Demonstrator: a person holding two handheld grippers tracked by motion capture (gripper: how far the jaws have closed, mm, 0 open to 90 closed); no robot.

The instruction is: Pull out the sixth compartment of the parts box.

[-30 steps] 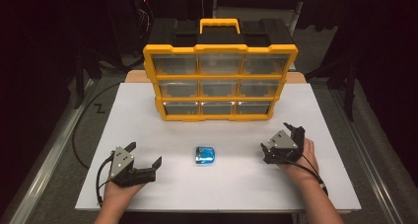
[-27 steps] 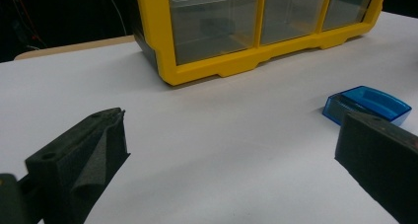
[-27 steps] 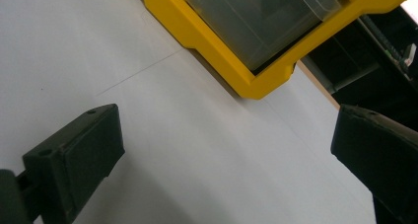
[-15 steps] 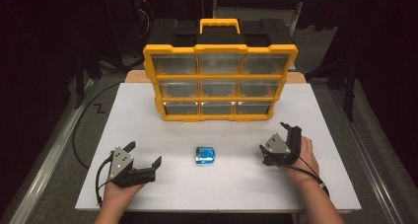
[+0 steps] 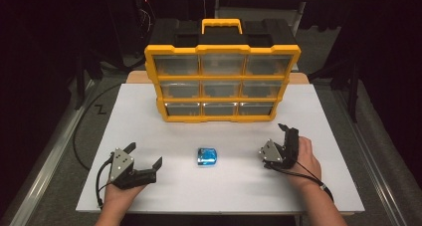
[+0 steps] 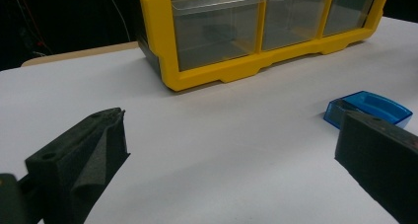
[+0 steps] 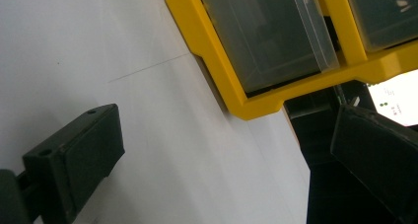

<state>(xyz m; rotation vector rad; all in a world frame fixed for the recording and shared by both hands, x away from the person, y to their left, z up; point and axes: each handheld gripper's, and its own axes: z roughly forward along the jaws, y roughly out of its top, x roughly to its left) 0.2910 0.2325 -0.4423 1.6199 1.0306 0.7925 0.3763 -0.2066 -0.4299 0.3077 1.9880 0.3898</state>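
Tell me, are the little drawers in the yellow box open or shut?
Shut: all nine drawers sit flush in the yellow box in the high view.

left claw [image 5: 147, 156]: jaws spread wide, held low, pointing forward and to the right.
right claw [image 5: 287, 136]: jaws apart, rolled onto its side.
forearms: enter from the bottom edge, well apart.
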